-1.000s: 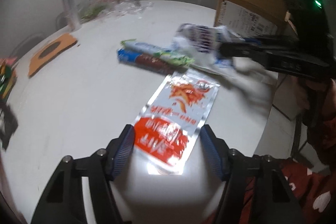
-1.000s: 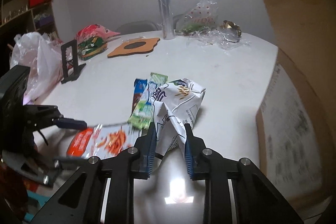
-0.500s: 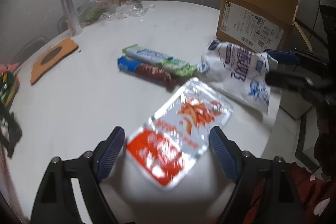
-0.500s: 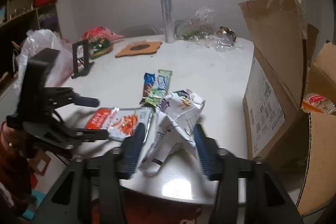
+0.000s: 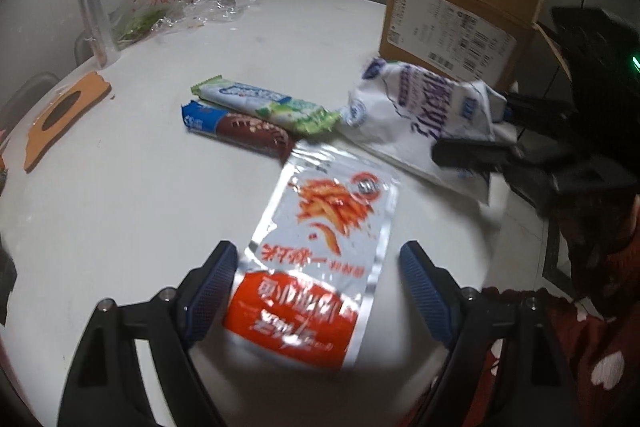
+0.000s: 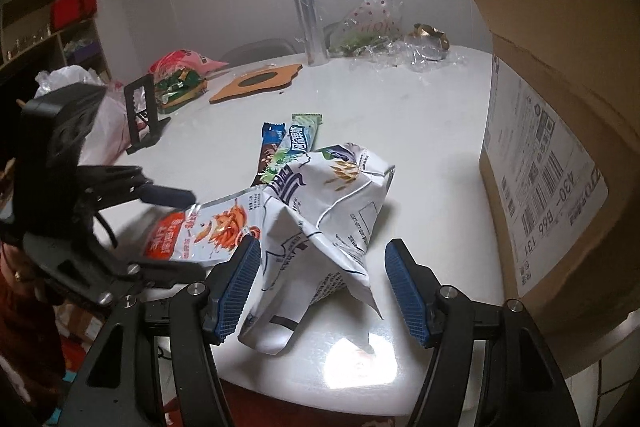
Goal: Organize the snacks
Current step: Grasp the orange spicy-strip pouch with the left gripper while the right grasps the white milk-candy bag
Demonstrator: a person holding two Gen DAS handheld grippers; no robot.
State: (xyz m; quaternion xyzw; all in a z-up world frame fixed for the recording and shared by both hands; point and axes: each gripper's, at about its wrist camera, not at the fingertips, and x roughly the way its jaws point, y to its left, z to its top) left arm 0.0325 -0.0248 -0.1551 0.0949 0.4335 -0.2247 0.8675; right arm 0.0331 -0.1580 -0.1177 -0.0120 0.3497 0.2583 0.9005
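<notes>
— So, the left gripper (image 5: 316, 285): what are its fingers doing?
— Spread wide, blue pads clear on both sides of the red-and-silver snack pouch (image 5: 316, 259). That pouch lies flat on the white table (image 5: 120, 195) between the pads, not pinched by either. The gripper tilts steeply down toward the near edge of the table.
— And the right gripper (image 6: 322, 283)?
— Its jaws are parted too, though less widely. The crumpled white snack bag (image 6: 320, 211) stands between the pads; the left pad sits just beside the bag, the right one is apart from it. Nothing is grasped. It points down at a shallower slant.
— Where do the snacks lie, then?
— White bag at the table's near edge, its corner overlapping the red pouch. Just behind them, a green-and-white bar (image 5: 264, 103) lies partly over a blue-and-brown bar (image 5: 236, 127), side by side.
— Farther out?
— A cardboard box (image 6: 560, 131) stands at the right of the table. At the far edge stand a clear tube (image 6: 306, 23) and crinkled cellophane wrappers (image 6: 372, 27), with a tan cork mat (image 6: 256, 83) nearer.
</notes>
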